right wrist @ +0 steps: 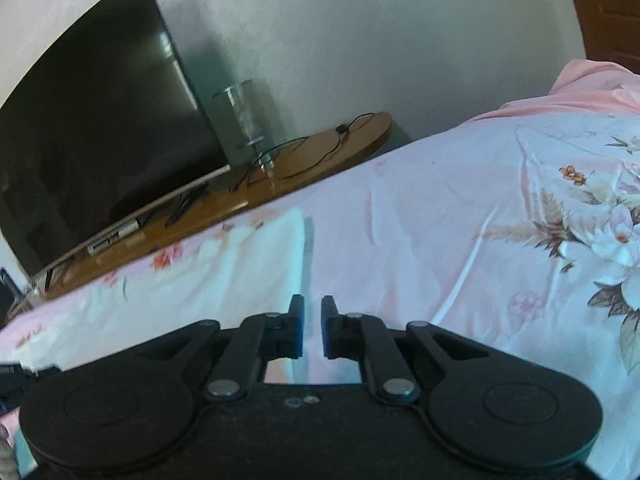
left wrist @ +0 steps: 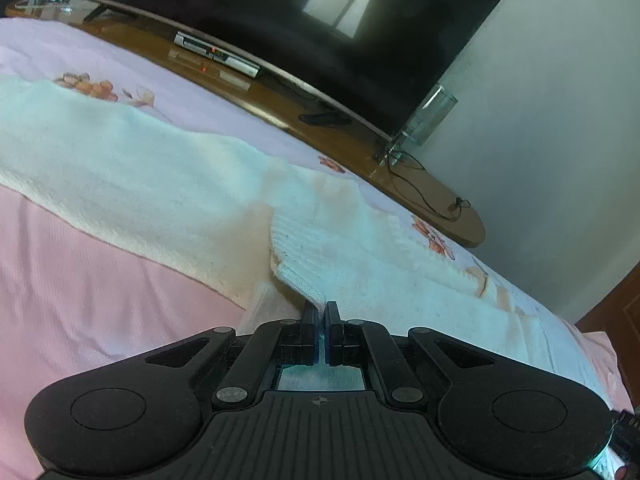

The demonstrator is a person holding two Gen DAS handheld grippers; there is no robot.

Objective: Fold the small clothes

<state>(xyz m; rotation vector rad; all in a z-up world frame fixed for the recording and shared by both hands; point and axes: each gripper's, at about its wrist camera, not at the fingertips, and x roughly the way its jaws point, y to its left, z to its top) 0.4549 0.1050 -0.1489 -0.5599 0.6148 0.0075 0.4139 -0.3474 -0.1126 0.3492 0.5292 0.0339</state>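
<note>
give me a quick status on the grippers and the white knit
Left gripper shut on the white knit garment's ribbed edge. Right gripper open, nothing between its fingers. Garment partly folded on the pink bedsheet. Nothing in the way.

One white knitted garment (left wrist: 168, 184), one floral bedsheet (right wrist: 460, 220), one television (left wrist: 320, 20), one wooden stand (left wrist: 420, 184), two grippers (left wrist: 321, 310) (right wrist: 313, 306).
</note>
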